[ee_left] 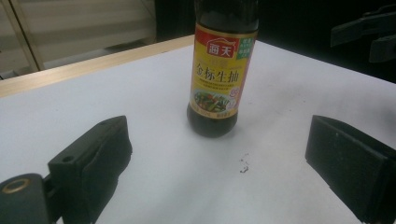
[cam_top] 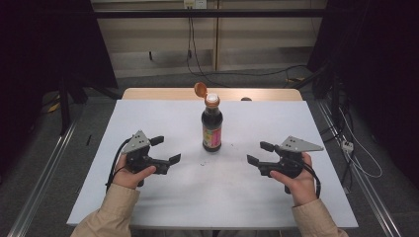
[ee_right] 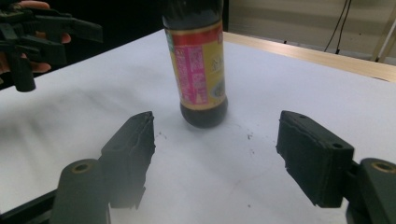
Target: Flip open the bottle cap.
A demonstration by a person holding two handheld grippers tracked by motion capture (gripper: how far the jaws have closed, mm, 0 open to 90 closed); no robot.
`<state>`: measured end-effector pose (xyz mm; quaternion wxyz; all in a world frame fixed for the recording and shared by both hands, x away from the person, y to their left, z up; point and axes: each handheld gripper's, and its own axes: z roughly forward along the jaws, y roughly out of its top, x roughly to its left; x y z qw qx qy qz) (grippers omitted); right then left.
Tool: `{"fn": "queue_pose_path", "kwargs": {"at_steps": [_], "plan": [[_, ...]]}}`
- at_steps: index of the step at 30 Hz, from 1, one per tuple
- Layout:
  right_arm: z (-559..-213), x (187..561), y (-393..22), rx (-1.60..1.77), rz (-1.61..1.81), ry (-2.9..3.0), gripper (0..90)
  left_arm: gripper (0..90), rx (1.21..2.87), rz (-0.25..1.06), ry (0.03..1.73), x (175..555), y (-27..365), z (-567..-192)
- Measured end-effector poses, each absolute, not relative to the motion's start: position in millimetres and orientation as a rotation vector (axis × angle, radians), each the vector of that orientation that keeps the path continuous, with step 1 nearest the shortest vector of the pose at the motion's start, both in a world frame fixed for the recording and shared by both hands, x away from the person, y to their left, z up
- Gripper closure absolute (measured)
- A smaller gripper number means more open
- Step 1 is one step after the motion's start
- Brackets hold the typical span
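A dark soy sauce bottle [cam_top: 212,129] with a yellow and red label stands upright in the middle of the white table [cam_top: 148,197]. Its orange flip cap [cam_top: 200,89] hangs open to the left of the spout. My left gripper [cam_top: 167,149] is open to the left of the bottle and points toward it, with nothing between its jaws. My right gripper [cam_top: 259,153] is open on the bottle's right, likewise empty. The left gripper view has the bottle [ee_left: 222,70] ahead of the open gripper [ee_left: 219,163]. In the right gripper view, the bottle [ee_right: 198,70] stands just beyond the open gripper [ee_right: 219,154].
Dark specks [cam_top: 203,163] lie on the white sheet in front of the bottle. A wooden table edge [cam_top: 163,94] runs along the back. Cables [cam_top: 365,168] trail on the floor at the right, and metal rails [cam_top: 44,182] flank the table.
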<state>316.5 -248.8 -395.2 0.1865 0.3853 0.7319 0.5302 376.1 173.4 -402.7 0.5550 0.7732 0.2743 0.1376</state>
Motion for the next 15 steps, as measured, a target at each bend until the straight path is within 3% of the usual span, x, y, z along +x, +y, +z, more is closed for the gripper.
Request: {"fn": "queue_pose_path", "kwargs": {"at_steps": [15], "plan": [[-412.0,300.0,-267.9,1.124,1.479,2.036,27.6,6.5,1.831,0.339,0.661,364.6,191.8,-409.1]]}}
